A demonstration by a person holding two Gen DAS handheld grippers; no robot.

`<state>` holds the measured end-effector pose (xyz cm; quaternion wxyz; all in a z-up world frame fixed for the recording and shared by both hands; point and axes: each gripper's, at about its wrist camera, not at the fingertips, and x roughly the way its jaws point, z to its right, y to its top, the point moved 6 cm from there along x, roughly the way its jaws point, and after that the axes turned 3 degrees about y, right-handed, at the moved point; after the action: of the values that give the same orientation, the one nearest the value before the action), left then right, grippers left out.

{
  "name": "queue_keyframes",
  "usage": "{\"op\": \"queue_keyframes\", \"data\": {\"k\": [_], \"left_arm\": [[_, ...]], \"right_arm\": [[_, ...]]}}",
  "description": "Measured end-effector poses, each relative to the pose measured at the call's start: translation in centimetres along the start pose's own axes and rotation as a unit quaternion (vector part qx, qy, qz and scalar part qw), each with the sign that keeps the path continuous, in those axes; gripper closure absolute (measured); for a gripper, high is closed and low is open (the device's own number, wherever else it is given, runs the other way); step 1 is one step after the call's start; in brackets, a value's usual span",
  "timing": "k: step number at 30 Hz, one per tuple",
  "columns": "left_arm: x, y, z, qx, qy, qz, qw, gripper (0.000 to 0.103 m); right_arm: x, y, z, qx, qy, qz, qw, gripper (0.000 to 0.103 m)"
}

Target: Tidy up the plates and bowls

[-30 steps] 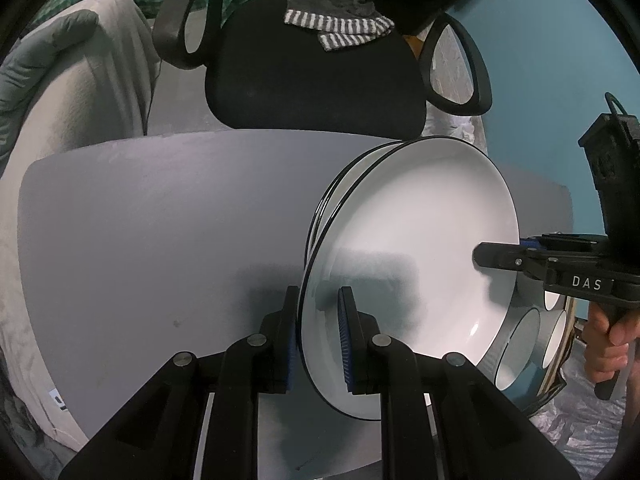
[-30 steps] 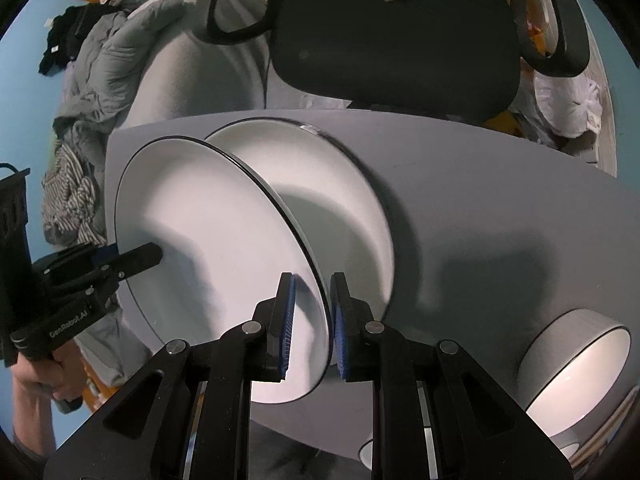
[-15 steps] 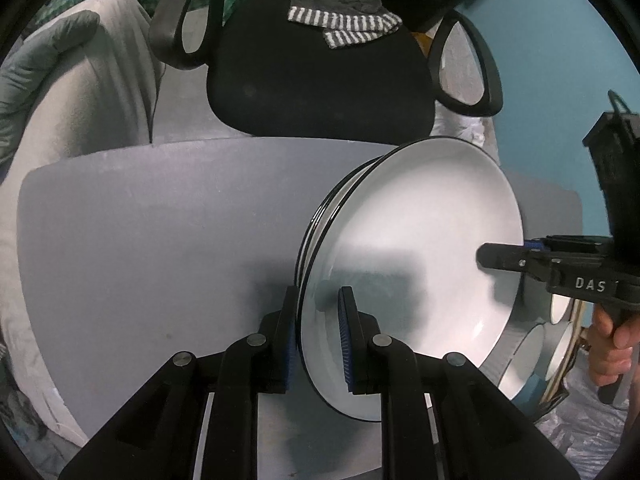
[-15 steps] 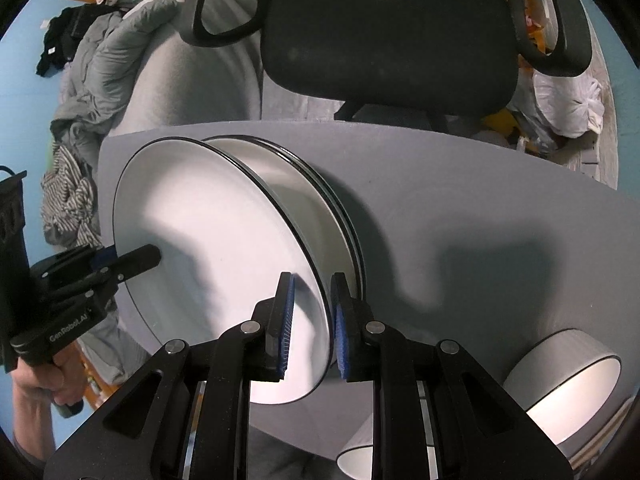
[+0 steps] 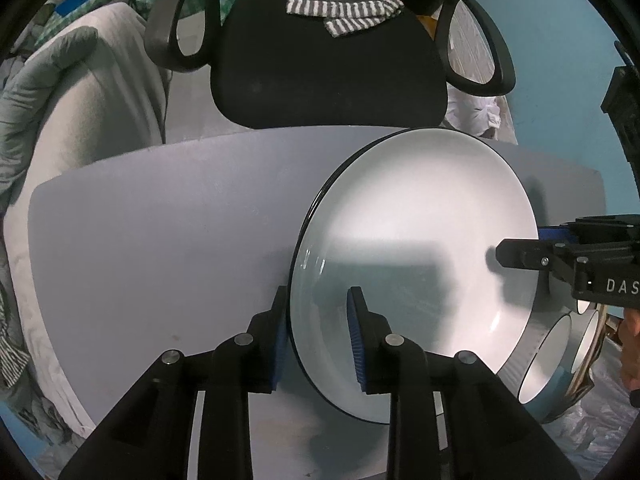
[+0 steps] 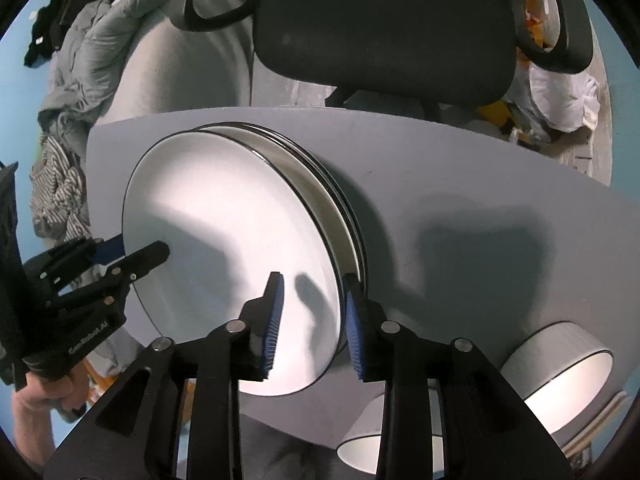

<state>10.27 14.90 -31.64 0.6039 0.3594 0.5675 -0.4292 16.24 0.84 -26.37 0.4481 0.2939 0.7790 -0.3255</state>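
Observation:
A white plate with a black rim (image 5: 416, 248) lies on a stack of like plates on the grey table (image 5: 160, 240); the stack's rims show in the right wrist view (image 6: 340, 208). My left gripper (image 5: 318, 332) is open, its fingers astride the top plate's near rim with gaps on both sides. My right gripper (image 6: 312, 316) is open too, its fingers astride the plate's (image 6: 224, 240) other rim. Each gripper shows in the other's view, the right one (image 5: 520, 254) and the left one (image 6: 148, 254).
A black office chair (image 5: 328, 64) stands behind the table, a striped cloth over its back. White bowls with grey sides (image 6: 560, 376) sit at the table's right end, also seen in the left wrist view (image 5: 548, 360). Grey bedding (image 5: 76, 120) lies left.
The plate has come down onto the stack from a tilted hold. Both grippers have opened from shut on its rim.

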Motion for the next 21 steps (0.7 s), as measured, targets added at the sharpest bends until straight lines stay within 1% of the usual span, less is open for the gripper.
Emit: {"op": "queue_keyframes", "data": {"k": [2,5,6,8,9,11,14,15,16,17,18,20,21], "left_arm": [[0.0,0.1,0.1,0.0,-0.003,0.002,1.0,0.068],[0.0,0.3,0.5,0.002,0.001,0.002,1.0,0.066],[0.0,0.4,0.6,0.003,0.003,0.002,1.0,0.062],[0.0,0.5,0.8,0.003,0.008,0.004,1.0,0.058],[-0.1,0.6,1.0,0.003,0.01,0.006,0.9999,0.058],[-0.1,0.6,1.2,0.005,0.014,0.007,0.9999,0.058],[-0.2,0.5,1.3,0.006,0.02,0.008,0.9997,0.057],[-0.3,0.4,1.3,0.007,0.023,0.009,0.9997,0.056],[-0.3,0.4,1.2,0.007,0.026,0.01,0.9996,0.054],[-0.4,0.2,1.2,0.007,0.029,0.011,0.9995,0.053],[-0.5,0.1,1.2,0.006,0.029,0.012,0.9995,0.053],[-0.9,-0.1,1.2,0.004,0.025,0.013,0.9996,0.053],[-1.2,-0.2,1.1,0.002,0.023,0.015,0.9996,0.05]], "right_arm": [[-0.1,0.0,-0.2,-0.002,-0.004,0.0,1.0,0.068],[-0.1,0.0,-0.4,-0.001,-0.004,-0.001,1.0,0.063],[-0.1,0.0,-0.3,-0.002,-0.004,-0.001,1.0,0.062],[-0.2,0.0,-0.4,-0.002,-0.007,-0.001,1.0,0.059],[-0.2,-0.1,-0.4,-0.001,-0.01,-0.001,1.0,0.058],[-0.3,-0.1,-0.4,0.003,-0.012,-0.001,1.0,0.052],[-0.5,0.0,-0.8,0.005,-0.02,0.002,1.0,0.048],[-0.7,0.0,-0.9,0.004,-0.029,0.006,1.0,0.046],[-0.9,0.1,-0.9,0.002,-0.043,0.012,0.999,0.04],[-1.2,0.2,-0.8,-0.001,-0.057,0.019,0.998,0.04],[-1.4,0.3,-0.9,-0.005,-0.06,0.023,0.998,0.04],[-1.5,0.4,-1.2,-0.008,-0.047,0.021,0.999,0.041],[-1.7,0.5,-1.2,-0.011,-0.049,0.024,0.998,0.041]]}}
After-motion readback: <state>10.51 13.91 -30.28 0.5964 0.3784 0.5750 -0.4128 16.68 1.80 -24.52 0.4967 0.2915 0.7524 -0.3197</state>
